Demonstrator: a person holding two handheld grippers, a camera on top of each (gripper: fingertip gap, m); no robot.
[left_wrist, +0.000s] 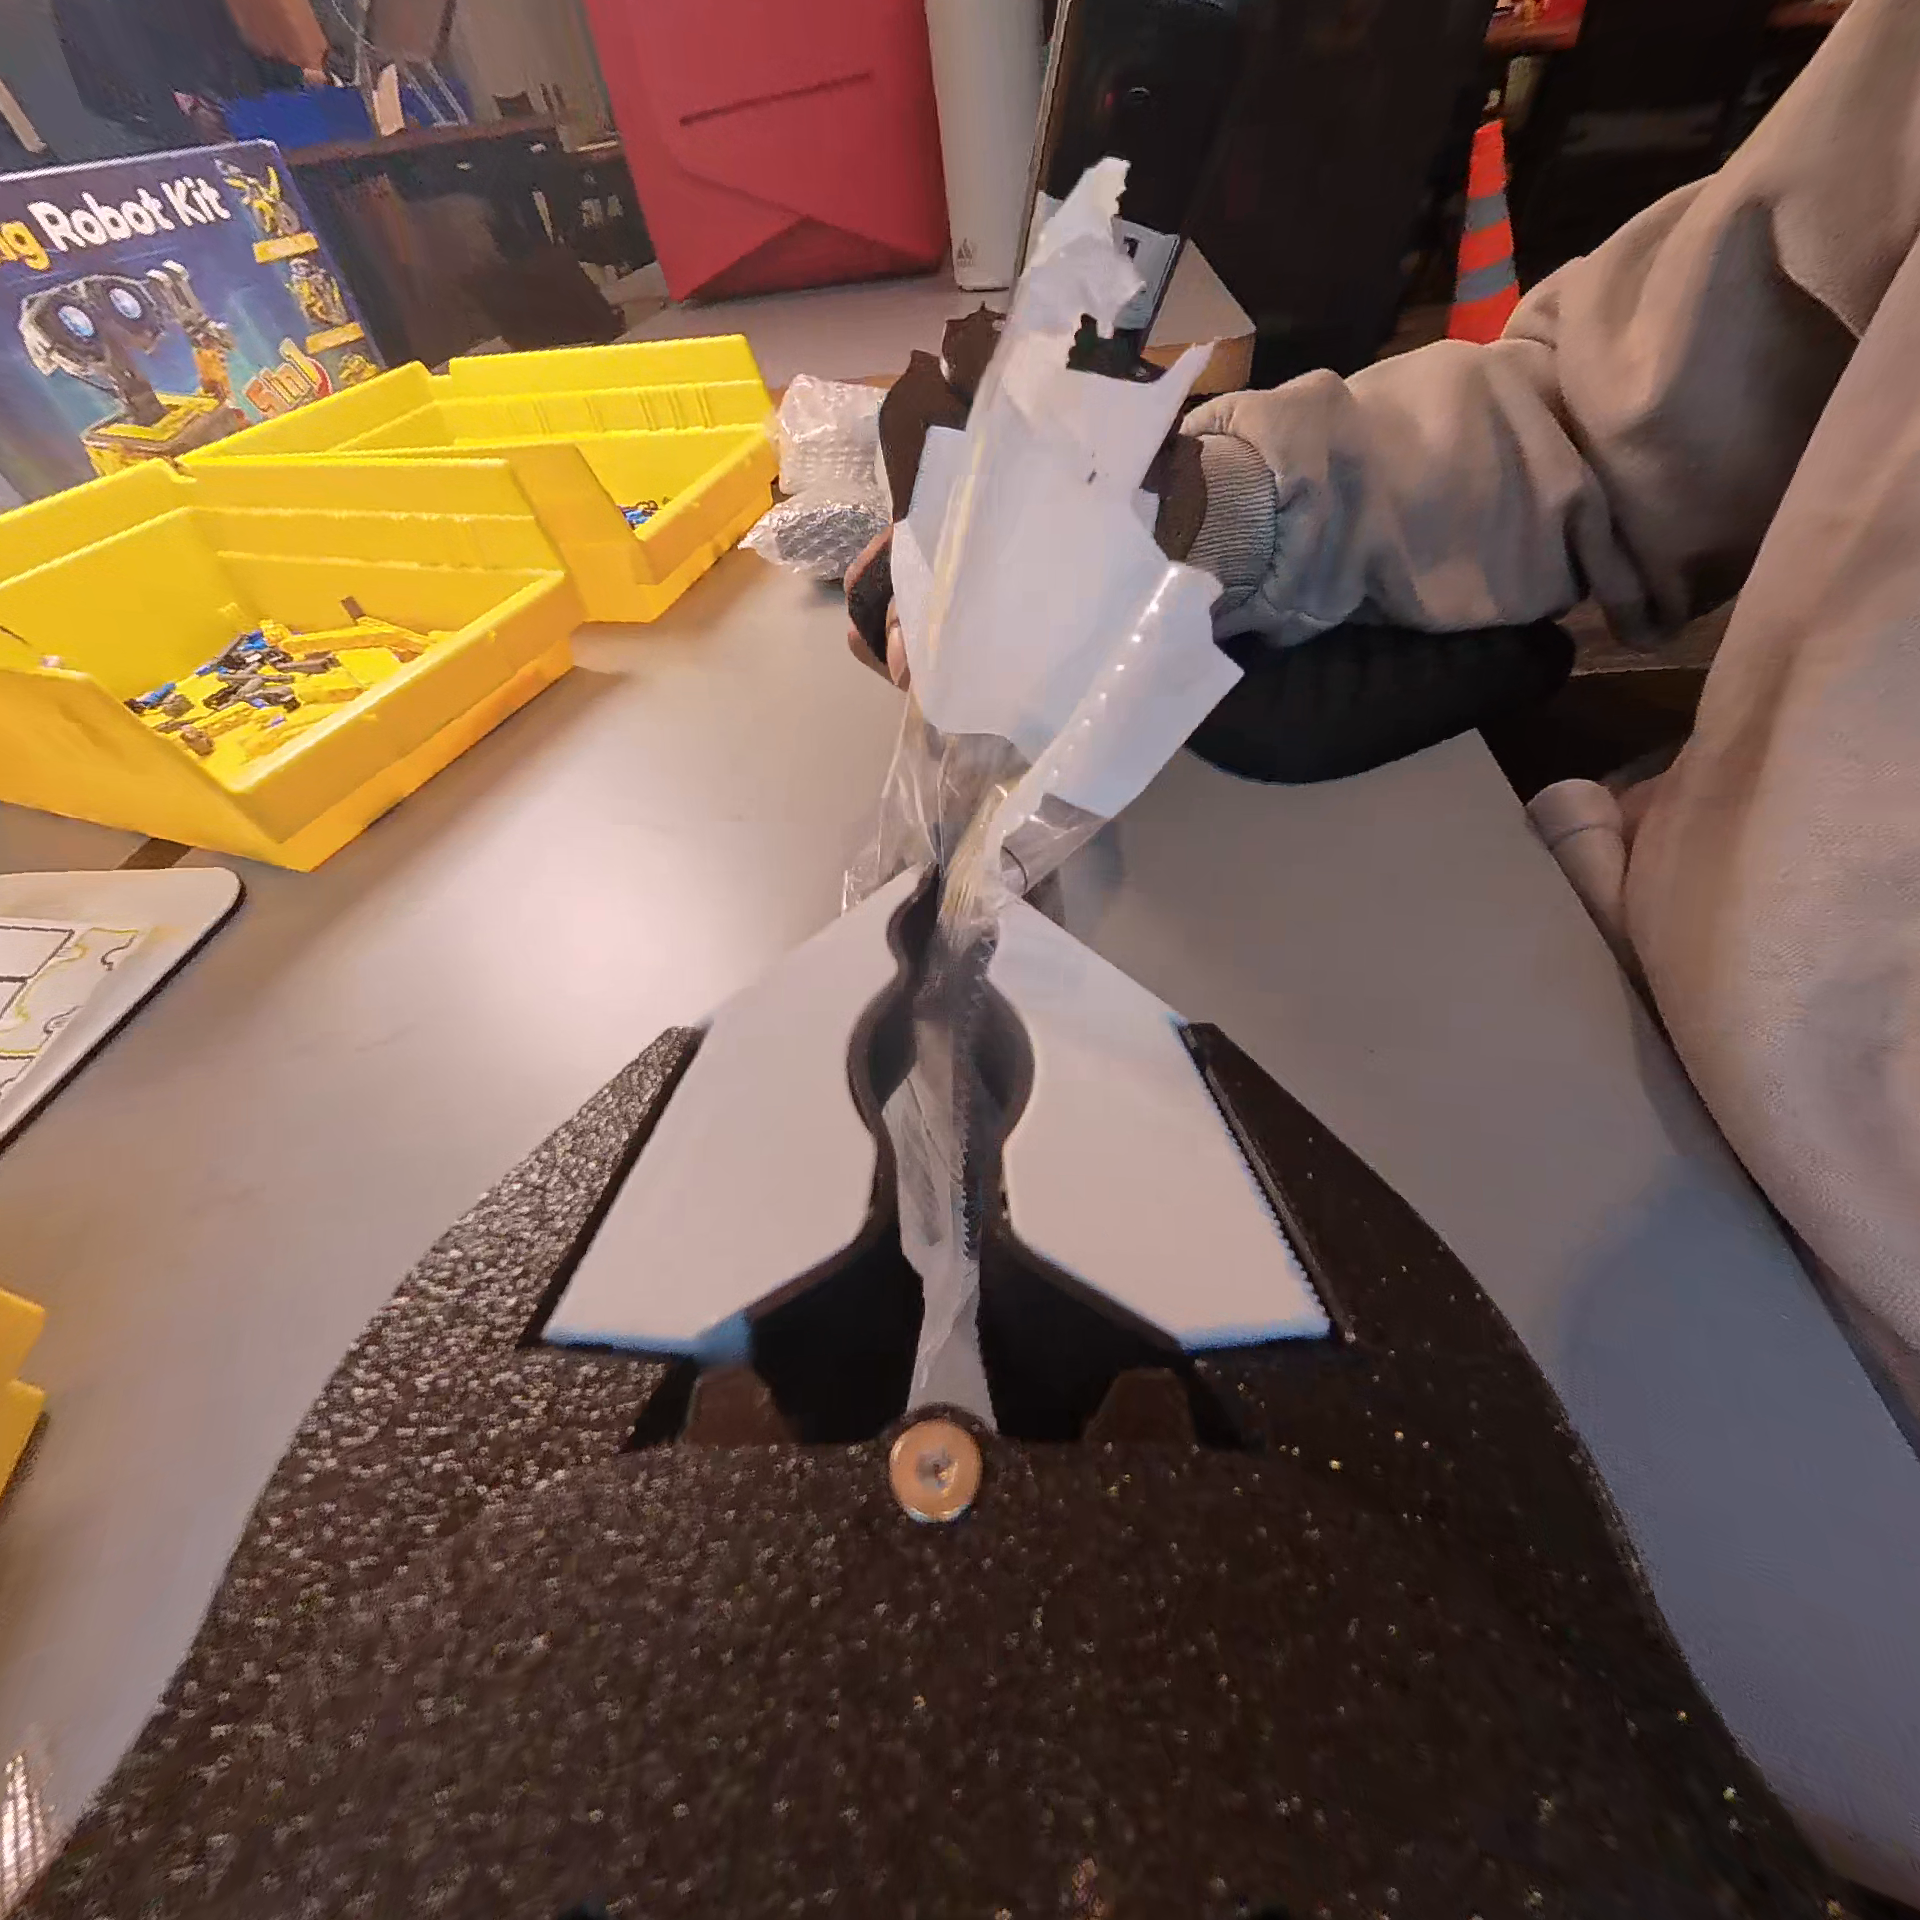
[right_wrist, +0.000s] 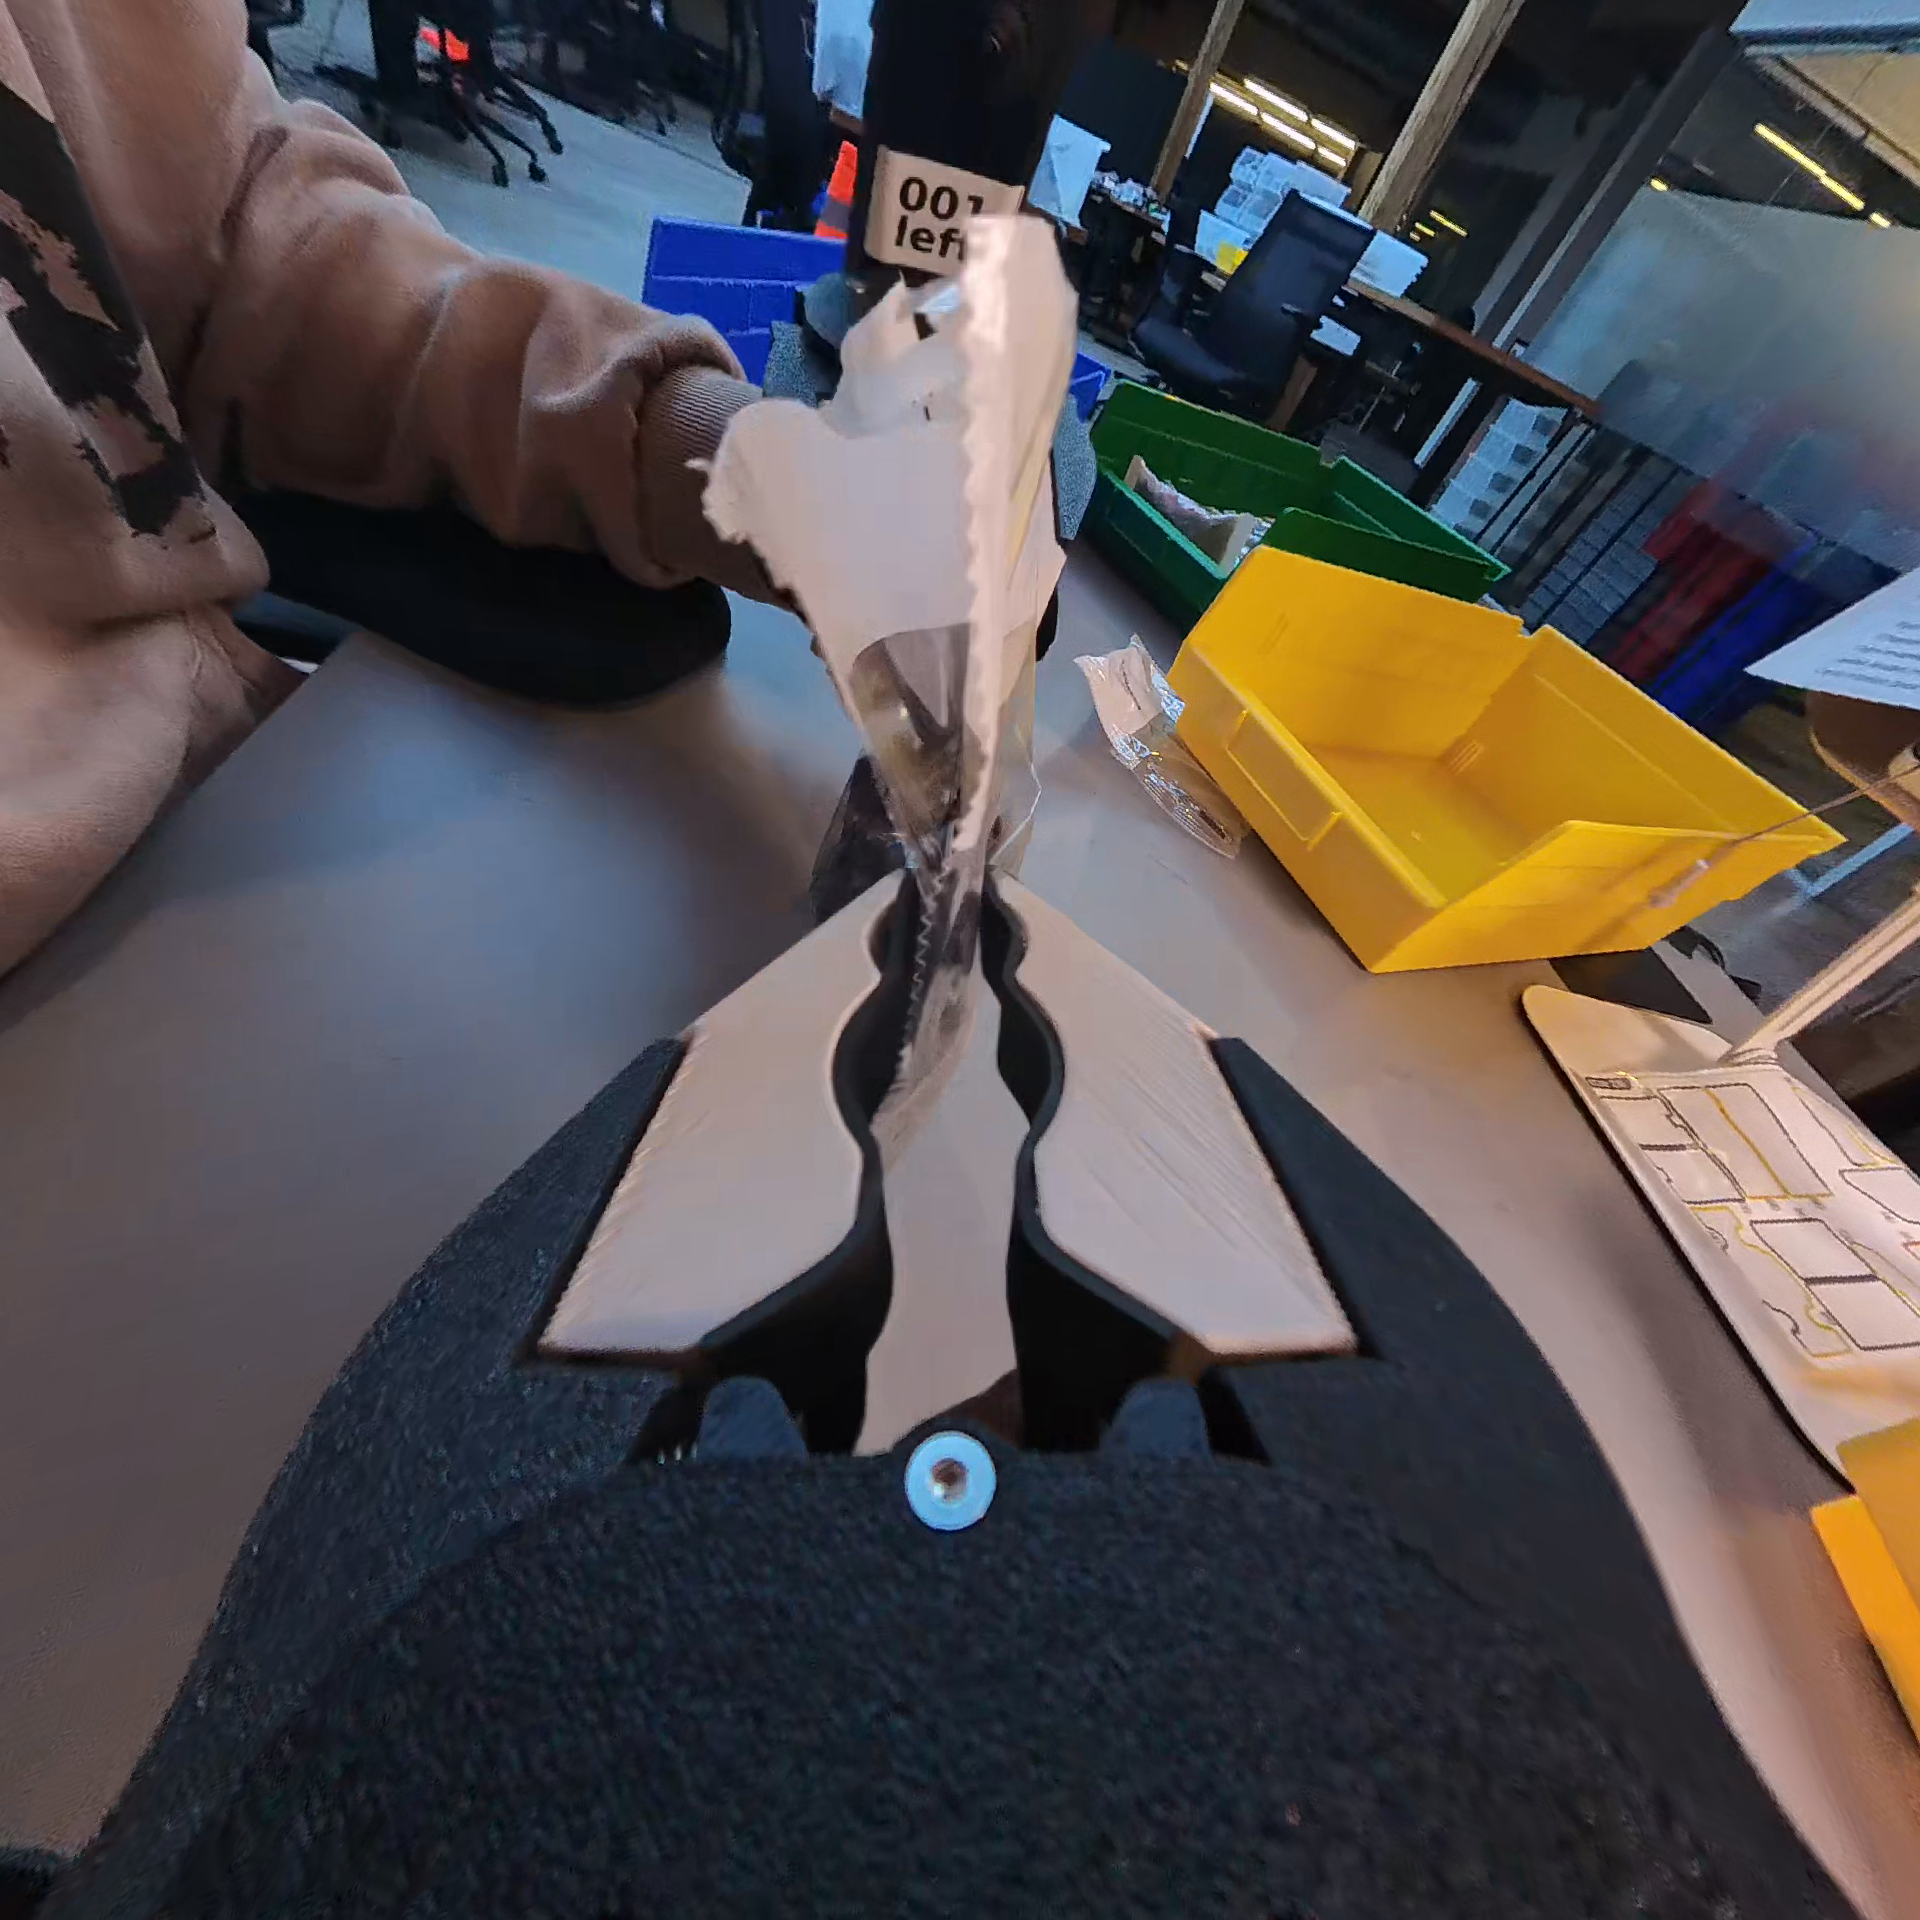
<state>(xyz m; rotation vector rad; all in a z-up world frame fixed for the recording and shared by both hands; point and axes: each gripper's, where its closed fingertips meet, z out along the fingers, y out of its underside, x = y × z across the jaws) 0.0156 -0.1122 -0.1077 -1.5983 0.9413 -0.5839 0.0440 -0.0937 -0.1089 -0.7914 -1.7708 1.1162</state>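
My left gripper (left_wrist: 961, 914) is shut on a clear plastic bag (left_wrist: 1049, 582) with a white torn top, which sticks up above the grey table (left_wrist: 520, 935). My right gripper (right_wrist: 945, 894) is shut on the same bag (right_wrist: 914, 520) from the other side. Both hold it in the air between them. In each view the other gripper's black handle with a white label shows behind the bag (right_wrist: 935, 156). A person's gloved hand and beige sleeve (left_wrist: 1455, 488) hold that handle.
Yellow bins (left_wrist: 312, 623) with small parts stand to the left, with a blue kit box (left_wrist: 156, 301) behind. An empty yellow bin (right_wrist: 1455, 769), green bins (right_wrist: 1247, 499), small clear bags (right_wrist: 1153, 717) and a printed sheet (right_wrist: 1766, 1205) lie to the right. There is about 5 cm between the tips of the two grippers.
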